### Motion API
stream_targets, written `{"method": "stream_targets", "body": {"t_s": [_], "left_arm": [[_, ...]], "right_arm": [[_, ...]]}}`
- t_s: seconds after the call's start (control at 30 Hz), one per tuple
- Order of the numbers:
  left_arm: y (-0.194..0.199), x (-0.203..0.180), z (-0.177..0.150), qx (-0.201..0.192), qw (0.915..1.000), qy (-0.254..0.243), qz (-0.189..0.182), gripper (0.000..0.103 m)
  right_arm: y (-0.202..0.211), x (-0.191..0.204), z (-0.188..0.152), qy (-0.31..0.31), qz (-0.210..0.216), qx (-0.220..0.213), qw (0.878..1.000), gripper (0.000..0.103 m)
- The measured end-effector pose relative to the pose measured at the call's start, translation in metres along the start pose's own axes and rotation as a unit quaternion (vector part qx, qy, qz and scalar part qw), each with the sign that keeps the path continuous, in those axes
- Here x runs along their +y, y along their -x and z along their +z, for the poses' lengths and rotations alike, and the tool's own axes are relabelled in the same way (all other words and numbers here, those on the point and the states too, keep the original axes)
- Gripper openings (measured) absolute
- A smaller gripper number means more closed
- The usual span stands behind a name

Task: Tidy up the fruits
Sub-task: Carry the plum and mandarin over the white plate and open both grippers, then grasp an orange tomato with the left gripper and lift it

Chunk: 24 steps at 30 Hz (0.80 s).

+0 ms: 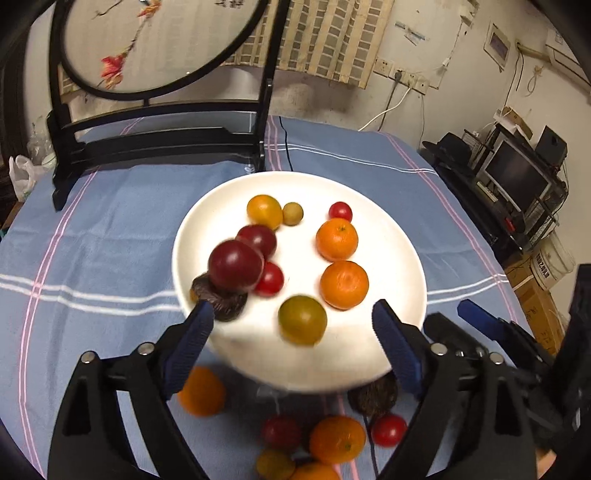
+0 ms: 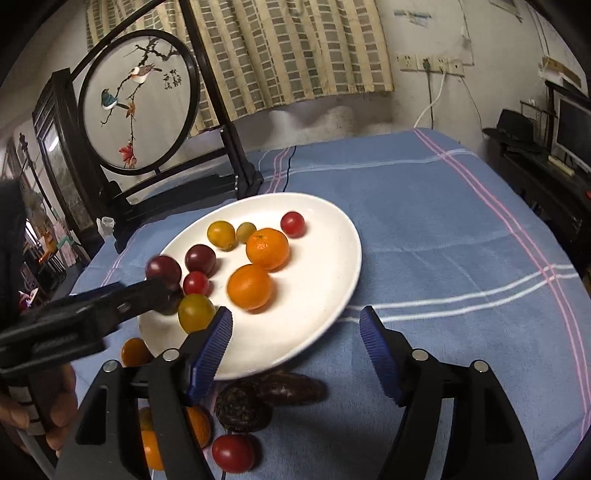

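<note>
Patterned curtain (image 2: 236, 51) on grubby wall (image 2: 424, 26)

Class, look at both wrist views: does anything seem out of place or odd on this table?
Yes. Several fruits lie loose on the blue cloth beside the white plate: a red tomato, an orange and a dark wrinkled fruit. The rest sit on the plate.

Home rm: curtain (image 2: 280, 55), tablecloth (image 2: 424, 221)
</note>
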<state>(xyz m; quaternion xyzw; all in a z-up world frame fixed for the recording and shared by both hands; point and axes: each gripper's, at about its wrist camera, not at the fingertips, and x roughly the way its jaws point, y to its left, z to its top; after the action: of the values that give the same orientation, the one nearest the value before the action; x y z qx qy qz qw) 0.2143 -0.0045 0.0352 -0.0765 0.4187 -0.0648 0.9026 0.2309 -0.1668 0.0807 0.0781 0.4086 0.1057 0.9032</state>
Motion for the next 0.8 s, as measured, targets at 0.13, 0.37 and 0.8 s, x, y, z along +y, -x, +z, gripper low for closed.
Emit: {"method": "stream_targets", "body": {"t_s": [0.13, 0.37, 0.8], "left_arm": [[0.013, 0.011, -0.023, 0.001, 0.9999, 0.014, -0.002, 0.091], [0.030, 0.021, -0.064, 0.011, 0.9999, -0.001, 0.005, 0.092], [0.042, 0.017, -0.115, 0.009, 0.9990, -0.041, -0.013, 0.096]], "right_arm": [[0.001, 0.000, -0.010, -0.002, 0.004, 0.014, 1.000, 0.073], [0.009, -0.002, -0.028, -0.005, 0.010, 0.023, 1.000, 0.075], [0.017, 0.003, -0.047, 0.023, -0.012, 0.029, 0.999, 0.080]]}}
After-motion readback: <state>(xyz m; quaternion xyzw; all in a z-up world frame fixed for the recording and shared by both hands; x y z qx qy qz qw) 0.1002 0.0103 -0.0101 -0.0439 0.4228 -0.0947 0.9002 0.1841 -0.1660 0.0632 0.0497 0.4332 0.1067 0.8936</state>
